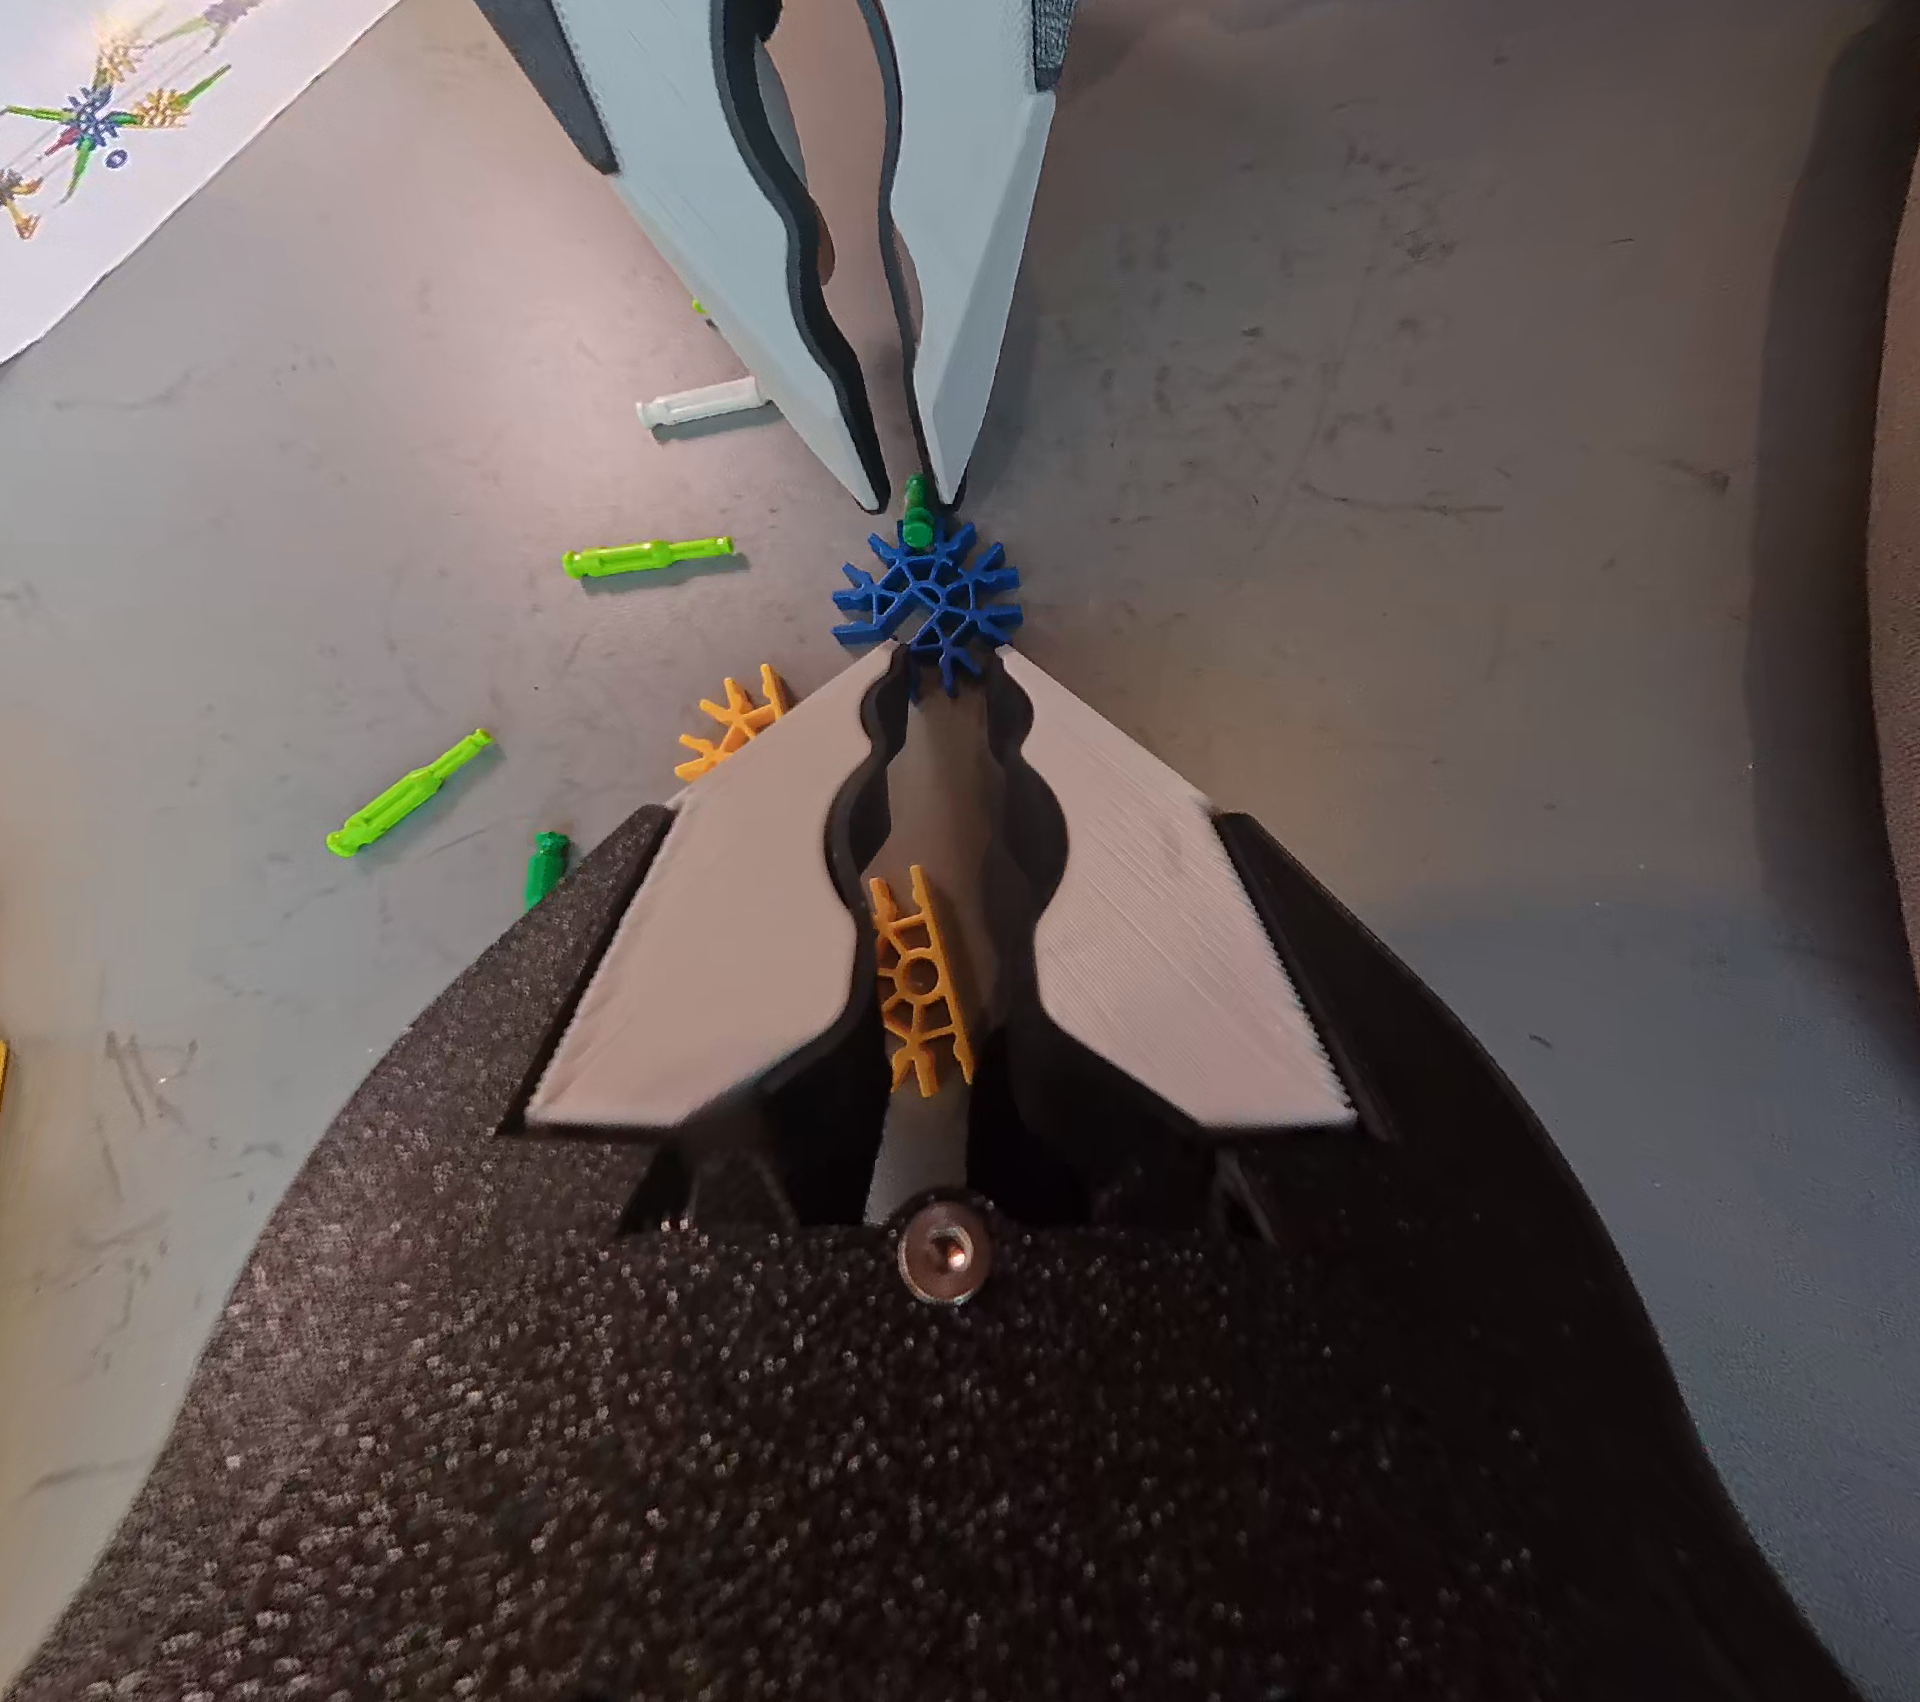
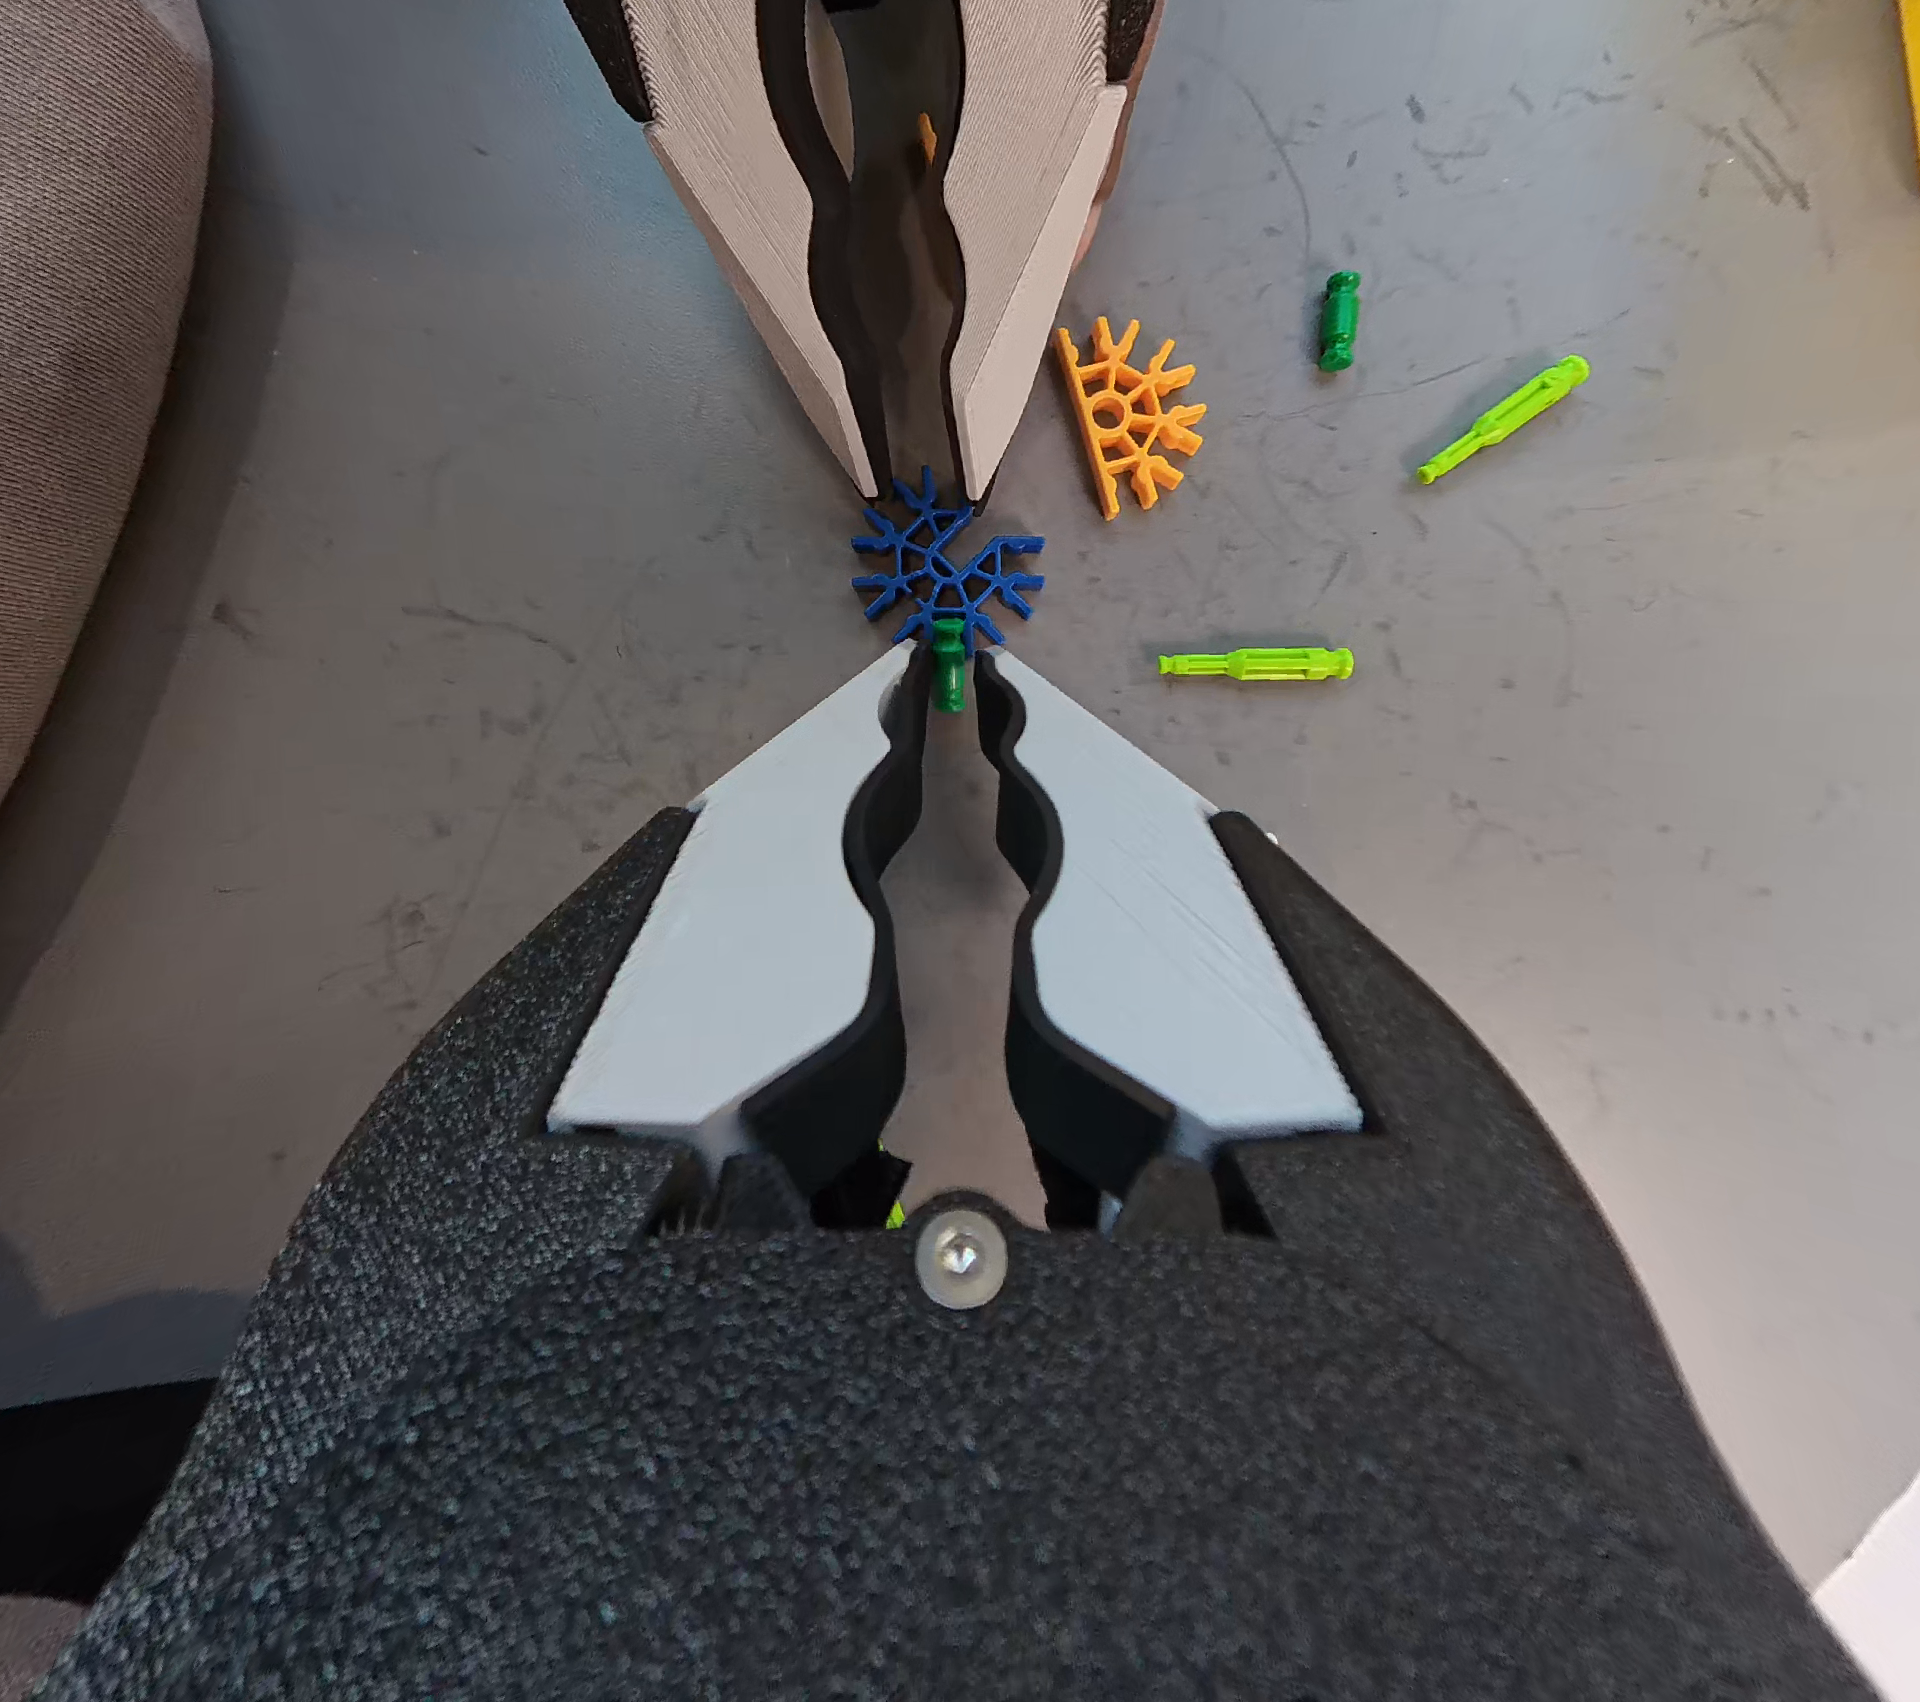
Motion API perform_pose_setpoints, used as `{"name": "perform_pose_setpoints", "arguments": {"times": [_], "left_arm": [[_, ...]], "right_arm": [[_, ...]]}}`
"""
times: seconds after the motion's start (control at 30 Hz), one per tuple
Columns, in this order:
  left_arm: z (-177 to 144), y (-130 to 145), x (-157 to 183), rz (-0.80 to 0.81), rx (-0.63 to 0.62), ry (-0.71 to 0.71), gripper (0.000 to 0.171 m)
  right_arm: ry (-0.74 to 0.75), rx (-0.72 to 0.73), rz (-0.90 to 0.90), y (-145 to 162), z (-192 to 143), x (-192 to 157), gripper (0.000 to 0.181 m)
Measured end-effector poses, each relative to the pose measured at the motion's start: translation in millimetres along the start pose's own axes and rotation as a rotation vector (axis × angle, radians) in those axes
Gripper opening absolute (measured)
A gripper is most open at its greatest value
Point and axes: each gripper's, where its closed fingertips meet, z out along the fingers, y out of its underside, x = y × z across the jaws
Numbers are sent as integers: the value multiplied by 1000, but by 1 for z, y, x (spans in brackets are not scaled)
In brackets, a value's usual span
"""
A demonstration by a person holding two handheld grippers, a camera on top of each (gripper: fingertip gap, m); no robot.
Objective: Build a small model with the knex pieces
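We clamp the left gripper (image 1: 948, 665) fingers on the blue connector (image 1: 928, 603) just above the desk (image 1: 1455, 509); right gripper (image 2: 948, 676) fingers pinch the green rod (image 2: 948, 653) at its far slot. We'd best keep the rod in line with that slot.

We find bare grey tabletop (image 2: 520, 509) left of the right gripper (image 2: 948, 665); orange half-round plastic connector (image 2: 1132, 416) and lime plastic rod (image 2: 1257, 664) crowd its right.
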Motion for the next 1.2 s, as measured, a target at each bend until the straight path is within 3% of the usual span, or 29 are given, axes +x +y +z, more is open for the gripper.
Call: {"name": "perform_pose_setpoints", "arguments": {"times": [0.47, 1.2], "left_arm": [[1, -1, 0, 3, 6, -3, 14], [3, -3, 6, 43, 10, 12, 10]], "right_arm": [[-7, -11, 20, -3, 1, 0, 0], [-88, -339, -89, -4, 5, -1, 0]]}}
